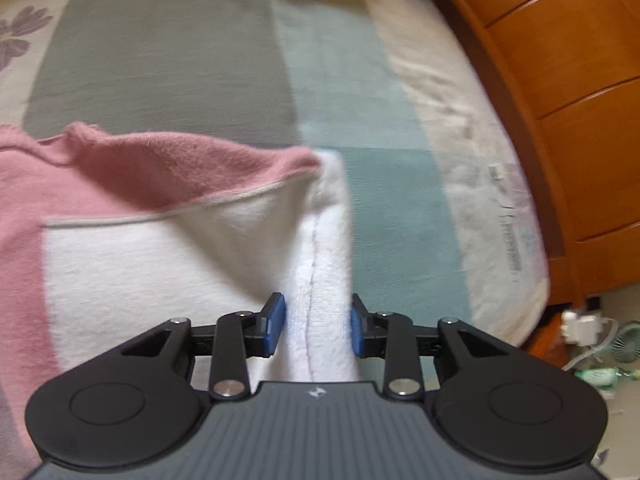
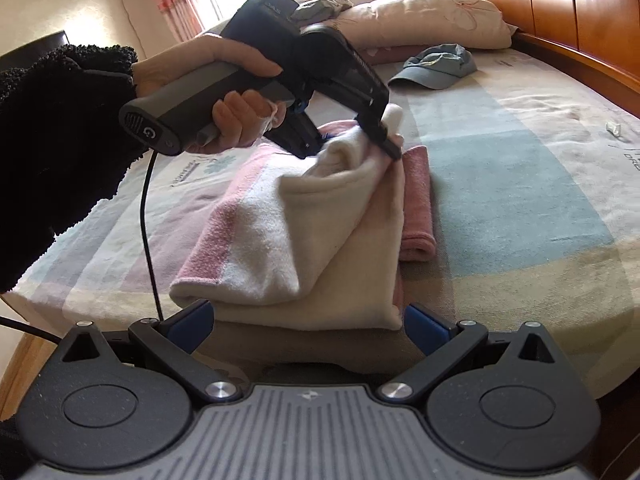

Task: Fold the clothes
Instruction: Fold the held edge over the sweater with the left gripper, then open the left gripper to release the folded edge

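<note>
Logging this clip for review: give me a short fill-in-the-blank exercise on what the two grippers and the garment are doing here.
1. The left gripper is shut on a fold of the pink and ____ garment.
2. The right gripper is ____ and holds nothing.
3. The garment lies on a ____.
4. A grey-blue ____ lies near the pillow.

Missing words: white; open; bed; cap

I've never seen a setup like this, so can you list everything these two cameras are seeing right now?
Garment: one, pink and white, partly folded on the bed, one end lifted.
Bed cover: one, pastel blocks, under everything.
Cap: one, grey-blue, far end of bed.
Pillow: one, cream, by the headboard.
Headboard: one, orange-brown wood.
Small fan: one, green, on the floor.
Left gripper: black, blue pads, shut on the garment's white fold.
Right gripper: black, open, at the garment's near edge.
Hand: one, black fleecy sleeve, holding the left gripper.
</note>
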`<move>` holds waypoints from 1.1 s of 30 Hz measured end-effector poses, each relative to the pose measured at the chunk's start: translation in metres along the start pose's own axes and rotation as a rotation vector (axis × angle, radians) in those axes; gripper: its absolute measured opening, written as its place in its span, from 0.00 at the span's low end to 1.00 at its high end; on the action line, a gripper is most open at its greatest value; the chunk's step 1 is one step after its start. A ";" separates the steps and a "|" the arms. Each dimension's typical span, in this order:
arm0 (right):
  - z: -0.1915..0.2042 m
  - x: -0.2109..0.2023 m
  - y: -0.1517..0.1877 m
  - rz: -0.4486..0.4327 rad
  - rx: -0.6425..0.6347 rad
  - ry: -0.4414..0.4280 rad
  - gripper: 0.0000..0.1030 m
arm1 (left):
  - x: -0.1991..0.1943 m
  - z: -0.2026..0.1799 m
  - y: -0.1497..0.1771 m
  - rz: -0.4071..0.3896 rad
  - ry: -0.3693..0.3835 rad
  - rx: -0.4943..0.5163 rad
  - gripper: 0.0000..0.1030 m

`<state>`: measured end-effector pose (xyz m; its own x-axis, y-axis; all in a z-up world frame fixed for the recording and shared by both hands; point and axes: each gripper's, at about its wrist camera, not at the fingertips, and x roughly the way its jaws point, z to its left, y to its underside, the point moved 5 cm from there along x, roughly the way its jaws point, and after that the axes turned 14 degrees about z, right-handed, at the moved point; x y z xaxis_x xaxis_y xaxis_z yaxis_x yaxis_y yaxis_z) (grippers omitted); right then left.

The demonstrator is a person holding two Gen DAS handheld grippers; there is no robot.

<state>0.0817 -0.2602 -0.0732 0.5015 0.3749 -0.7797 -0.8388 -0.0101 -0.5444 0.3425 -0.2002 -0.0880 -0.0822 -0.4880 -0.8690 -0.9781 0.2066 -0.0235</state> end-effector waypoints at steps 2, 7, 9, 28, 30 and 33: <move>0.001 0.000 0.002 0.009 -0.002 0.015 1.00 | -0.004 -0.004 0.001 -0.004 0.038 0.022 0.30; 0.001 -0.001 0.004 0.019 0.005 0.052 1.00 | -0.030 -0.010 0.011 -0.053 0.083 0.123 0.36; -0.001 -0.004 0.002 0.001 0.015 0.056 1.00 | -0.044 -0.006 0.019 -0.099 0.041 0.193 0.42; -0.041 -0.026 -0.023 -0.189 0.189 0.034 0.99 | -0.044 0.051 0.215 -0.305 -0.533 0.918 0.73; -0.038 -0.023 -0.023 -0.182 0.193 0.029 0.99 | -0.040 0.055 0.217 -0.322 -0.584 0.930 0.73; -0.031 -0.020 -0.021 -0.172 0.184 0.036 0.99 | -0.033 0.062 0.219 -0.347 -0.660 0.947 0.73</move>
<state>0.0955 -0.2962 -0.0554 0.6446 0.3236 -0.6927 -0.7633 0.2210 -0.6071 0.1428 -0.0861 -0.0950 0.5416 -0.1707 -0.8231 -0.3774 0.8256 -0.4195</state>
